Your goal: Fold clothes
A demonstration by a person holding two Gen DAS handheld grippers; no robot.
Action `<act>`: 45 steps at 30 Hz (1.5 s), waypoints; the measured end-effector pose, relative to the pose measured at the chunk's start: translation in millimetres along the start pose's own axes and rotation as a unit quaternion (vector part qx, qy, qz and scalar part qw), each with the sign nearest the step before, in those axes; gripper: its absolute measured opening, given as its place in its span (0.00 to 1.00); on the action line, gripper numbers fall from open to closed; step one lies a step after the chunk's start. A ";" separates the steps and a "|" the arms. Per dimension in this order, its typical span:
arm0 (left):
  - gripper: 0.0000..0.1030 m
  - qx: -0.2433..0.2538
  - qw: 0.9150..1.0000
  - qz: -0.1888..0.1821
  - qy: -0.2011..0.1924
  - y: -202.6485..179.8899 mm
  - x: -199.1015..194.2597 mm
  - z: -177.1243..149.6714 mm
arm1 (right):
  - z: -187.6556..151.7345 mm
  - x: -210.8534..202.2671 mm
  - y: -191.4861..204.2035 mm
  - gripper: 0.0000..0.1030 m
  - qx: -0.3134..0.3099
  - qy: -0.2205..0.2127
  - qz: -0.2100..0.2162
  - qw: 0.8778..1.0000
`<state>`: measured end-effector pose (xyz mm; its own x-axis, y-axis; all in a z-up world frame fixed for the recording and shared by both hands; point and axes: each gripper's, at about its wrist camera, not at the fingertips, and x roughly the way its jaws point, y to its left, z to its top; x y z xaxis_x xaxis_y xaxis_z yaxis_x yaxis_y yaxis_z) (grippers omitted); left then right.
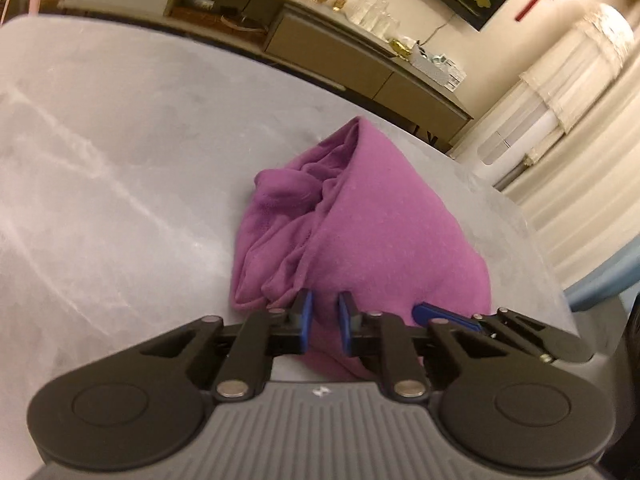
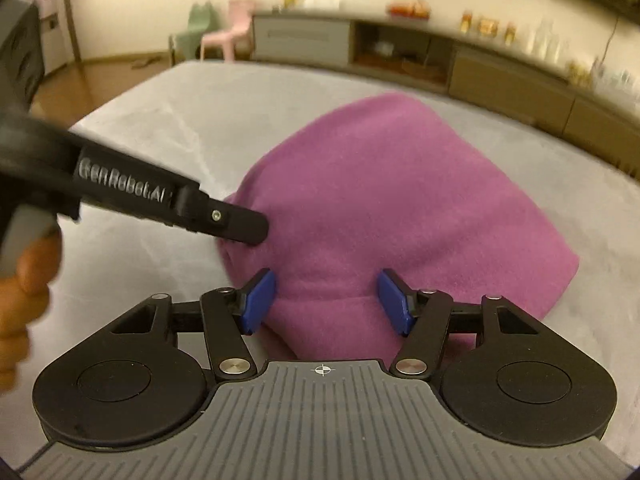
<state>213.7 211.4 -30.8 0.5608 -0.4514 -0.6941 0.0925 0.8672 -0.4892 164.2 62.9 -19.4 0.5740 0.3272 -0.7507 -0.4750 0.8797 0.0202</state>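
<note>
- The soft purple fleece garment (image 2: 392, 208) lay bunched on the grey desk (image 1: 100, 160); likely light, limp.
- Left claw (image 1: 325, 322) stood narrowly parted over its near edge, gripping nothing visibly.
- Right claw (image 2: 328, 300) gaped open; the hem seemed the best hold.

sideboard (image 2: 400, 56) items blurred; left gripper (image 2: 240, 232) fingertips hidden against purple garment (image 2: 400, 208)

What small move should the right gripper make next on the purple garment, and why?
Probably close the right gripper on the near edge of the purple garment: its jaws stand open astride that edge, pressing nothing, while the left gripper is already at the garment's left edge.
</note>
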 end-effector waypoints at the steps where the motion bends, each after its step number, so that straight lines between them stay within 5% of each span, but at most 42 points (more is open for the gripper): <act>1: 0.16 -0.003 1.000 0.000 0.002 0.3 0.2 0.8 | 8.8 -7.2 -3.6 0.56 -0.006 -0.002 0.003 1.000; 6: 0.16 0.002 1.000 0.006 0.006 -1.4 2.8 -2.1 | 68.7 -15.0 -18.5 0.56 -0.009 -0.052 -0.048 0.997; 11: 0.16 0.002 1.000 0.003 0.013 4.7 1.4 -2.9 | 107.0 73.7 -21.3 0.58 -0.022 0.023 -0.079 0.996; 14: 0.16 0.001 1.000 0.003 0.016 5.0 -1.7 -2.0 | 109.7 104.1 -29.4 0.75 -0.002 0.069 -0.070 0.995; 17: 0.16 0.003 1.000 -0.002 0.023 5.5 -1.8 0.4 | 123.6 100.2 -30.7 0.65 0.003 0.098 -0.064 0.993; 20: 0.16 0.000 1.000 -0.008 0.028 6.9 -4.7 3.6 | 113.5 67.9 -18.8 0.52 0.041 0.025 -0.030 0.998; 24: 0.15 0.007 1.000 0.005 0.010 9.4 -12.7 4.1 | 78.6 88.5 13.4 0.63 -0.062 0.027 -0.046 0.997; 26: 0.16 0.023 0.999 0.024 -0.004 8.6 -18.5 3.1 | 82.4 75.1 9.4 0.63 -0.041 0.031 -0.038 0.998; 28: 0.29 0.036 0.998 0.042 -0.016 8.2 -22.5 2.3 | 81.0 38.8 3.4 0.65 -0.014 -0.006 -0.028 0.999; 32: 0.30 0.042 0.996 0.077 -0.029 10.8 -17.3 2.4 | 39.0 -37.5 4.8 0.73 -0.005 -0.082 -0.020 0.996; 34: 0.30 0.043 0.994 0.093 -0.032 11.8 -13.2 1.3 | 4.5 -55.7 17.5 0.72 -0.020 -0.075 0.014 0.997; 37: 0.21 0.025 0.994 0.098 -0.029 4.5 -3.8 -7.7 | -44.8 -44.9 26.2 0.63 -0.095 -0.010 0.023 0.995; 38: 0.18 0.024 0.996 0.085 -0.022 -1.4 -3.3 -9.6 | -55.5 -41.2 21.7 0.62 -0.113 0.001 0.000 0.994; 39: 0.16 0.031 0.998 0.062 -0.008 -8.1 -3.5 -13.2 | -60.9 -38.2 6.9 0.72 -0.114 0.002 -0.038 0.993; 41: 0.20 0.048 0.997 0.062 -0.010 -18.5 -4.9 -18.7 | -65.9 -39.1 -40.4 0.77 -0.044 0.006 -0.089 0.995; 42: 0.20 0.057 0.996 0.072 -0.017 -23.0 -5.9 -21.2 | -68.2 -42.9 -59.9 0.67 -0.003 0.007 -0.098 0.995; 45: 0.21 0.044 0.994 0.095 -0.031 -20.2 -7.6 -19.0 | -80.4 -69.2 -83.3 0.63 0.073 -0.008 -0.046 0.996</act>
<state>191.9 193.4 -25.7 0.6244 -0.2671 -0.7340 0.0512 0.9517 -0.3027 110.4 -60.7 -22.2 0.6212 0.2474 -0.7436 -0.3184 0.9467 0.0489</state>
